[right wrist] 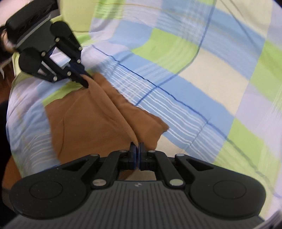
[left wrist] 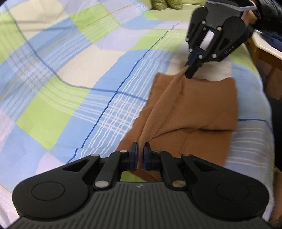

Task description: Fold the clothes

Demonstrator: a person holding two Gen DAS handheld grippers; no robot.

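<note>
A brown garment [left wrist: 197, 112] lies partly folded on a checked bedsheet [left wrist: 70, 74]. My left gripper [left wrist: 140, 149] is shut on one end of a raised fold of the garment. My right gripper [left wrist: 191, 71] is shut on the fold's far end, pulling it taut into a ridge between the two grippers. In the right wrist view the right gripper [right wrist: 137, 147] pinches the brown garment [right wrist: 88, 119] at its near end, and the left gripper [right wrist: 84, 81] holds the far end. The rest of the garment lies flat on the bedsheet [right wrist: 193, 70].
The bed's edge runs along the right [left wrist: 260, 98] with a wooden piece and a white surface [left wrist: 264, 44] beyond it. Green pillows [left wrist: 167, 4] lie at the head of the bed. A dark shape [right wrist: 3, 123] stands at the bed's side.
</note>
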